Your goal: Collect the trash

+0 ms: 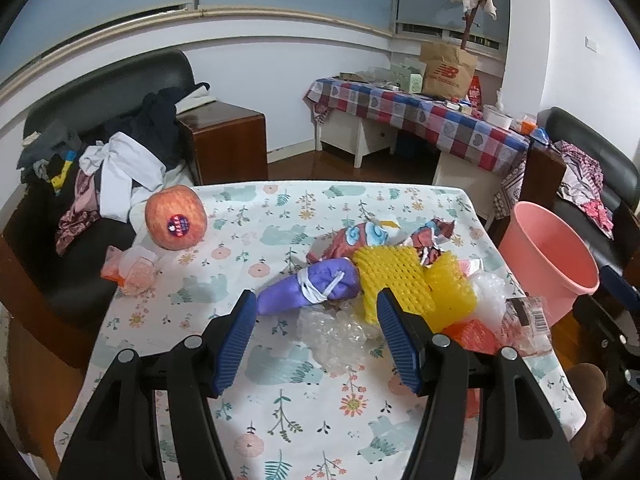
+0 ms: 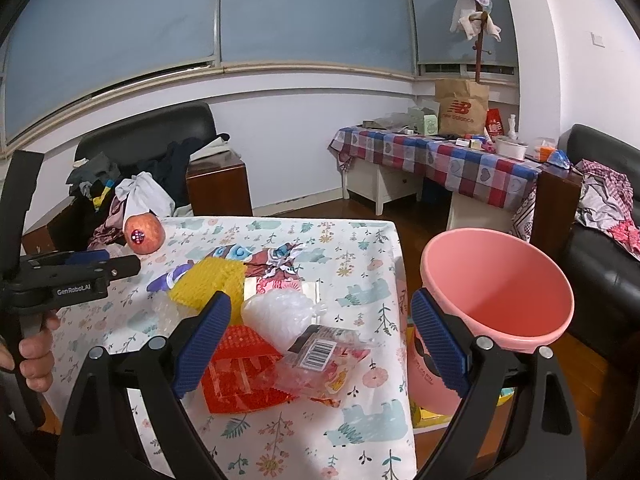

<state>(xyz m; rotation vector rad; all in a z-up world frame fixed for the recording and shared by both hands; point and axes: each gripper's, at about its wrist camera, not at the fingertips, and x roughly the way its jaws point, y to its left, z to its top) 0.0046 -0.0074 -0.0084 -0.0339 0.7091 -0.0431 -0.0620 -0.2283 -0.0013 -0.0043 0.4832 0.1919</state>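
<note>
both grippers hang over the near edge of the table (image 2: 360, 420), fingers spread wide and holding nothing: left gripper (image 1: 316, 340), right gripper (image 2: 320, 344). nearest the right gripper lie the barcode wrapper (image 2: 320, 354) and red mesh (image 2: 240, 376); i'd pinch the wrapper low and flat. beyond sit bubble wrap (image 2: 280, 312), yellow foam net (image 1: 388, 276) and purple bundle (image 1: 312, 288). the pink bin (image 2: 500, 292) stands beside the table's right edge.

My tongs (image 1: 316, 336): blue pads. Counter (image 1: 280, 420) cloth white, floral. Beside the yellow foam net (image 1: 390, 276): purple bundle (image 1: 320, 288), pink bin (image 2: 500, 292).
</note>
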